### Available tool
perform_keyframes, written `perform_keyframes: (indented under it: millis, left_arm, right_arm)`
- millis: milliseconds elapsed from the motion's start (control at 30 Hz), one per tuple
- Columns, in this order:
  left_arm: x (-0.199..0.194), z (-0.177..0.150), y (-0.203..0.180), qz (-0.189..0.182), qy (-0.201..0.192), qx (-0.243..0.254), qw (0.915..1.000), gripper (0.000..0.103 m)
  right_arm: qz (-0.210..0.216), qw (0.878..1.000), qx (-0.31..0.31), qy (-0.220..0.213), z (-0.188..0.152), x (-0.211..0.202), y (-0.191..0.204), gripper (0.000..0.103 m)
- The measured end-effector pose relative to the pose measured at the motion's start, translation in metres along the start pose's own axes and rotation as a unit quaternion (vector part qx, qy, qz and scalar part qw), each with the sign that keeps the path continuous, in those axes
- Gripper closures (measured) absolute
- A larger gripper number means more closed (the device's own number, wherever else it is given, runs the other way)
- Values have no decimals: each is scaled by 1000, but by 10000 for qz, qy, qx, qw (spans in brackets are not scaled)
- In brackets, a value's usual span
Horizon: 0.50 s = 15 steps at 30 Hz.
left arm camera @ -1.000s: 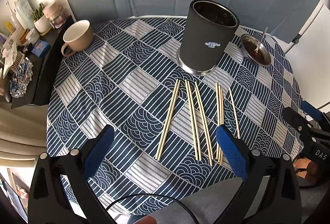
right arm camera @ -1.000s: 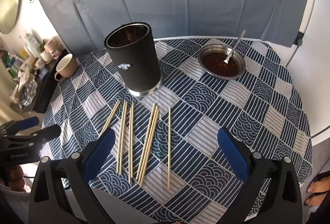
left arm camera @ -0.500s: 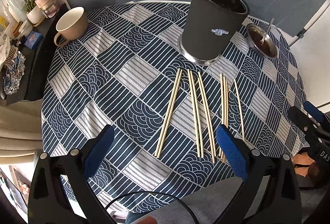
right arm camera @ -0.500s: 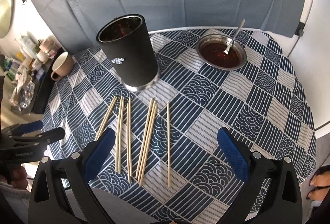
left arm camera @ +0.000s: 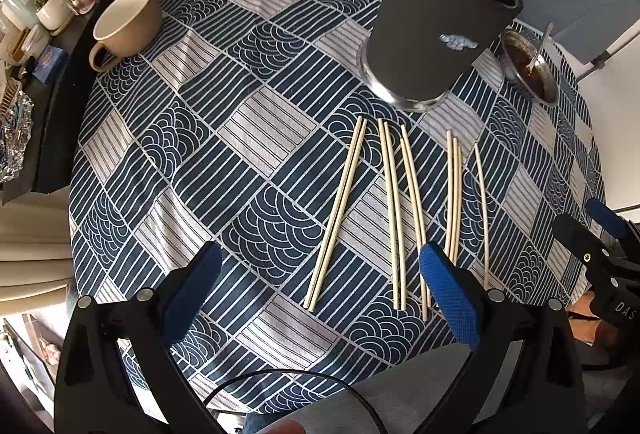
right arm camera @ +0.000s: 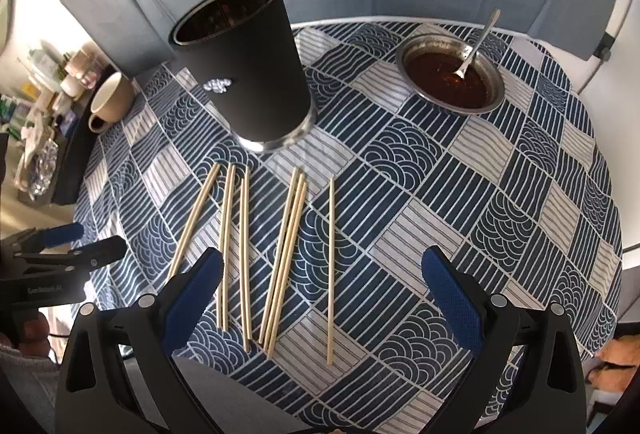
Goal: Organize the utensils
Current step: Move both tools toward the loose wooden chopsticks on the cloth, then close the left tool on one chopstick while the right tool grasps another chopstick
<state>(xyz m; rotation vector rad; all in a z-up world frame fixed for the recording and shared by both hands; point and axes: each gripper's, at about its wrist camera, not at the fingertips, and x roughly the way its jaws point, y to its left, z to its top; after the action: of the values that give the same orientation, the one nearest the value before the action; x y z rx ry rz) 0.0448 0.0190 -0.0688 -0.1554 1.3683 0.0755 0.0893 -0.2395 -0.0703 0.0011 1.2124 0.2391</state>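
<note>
Both hand-held grippers, left (left arm camera: 320,286) and right (right arm camera: 322,284), hover open and empty; chopsticks (left arm camera: 394,214) lie lengthwise ahead, pointing at the cup (left arm camera: 436,30).

A domestic dining corner. A round table (right arm camera: 560,218) under a blue-and-white patterned cloth carries a black utensil holder (right arm camera: 248,74); beside the holder stand a metal bowl of dark sauce (right arm camera: 450,78) with a spoon (right arm camera: 478,42) and a beige mug (left arm camera: 128,24). Beyond the mug, a dark side shelf (left arm camera: 60,106) holds jars, a small potted plant (left arm camera: 50,4) and household clutter. Grey fabric hangs behind the holder.
</note>
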Motion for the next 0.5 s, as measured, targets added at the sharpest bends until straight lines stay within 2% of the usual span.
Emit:
perform_keyframes:
  millis: [200, 500]
  left_arm:
    - [15, 7, 3, 34, 233, -42, 9997, 6]
    - [37, 11, 6, 11, 614, -121, 9980, 6]
  right_arm:
    - [-65, 9994, -199, 259, 8, 18, 7, 8]
    - [-117, 9976, 18, 685, 12, 42, -5, 8]
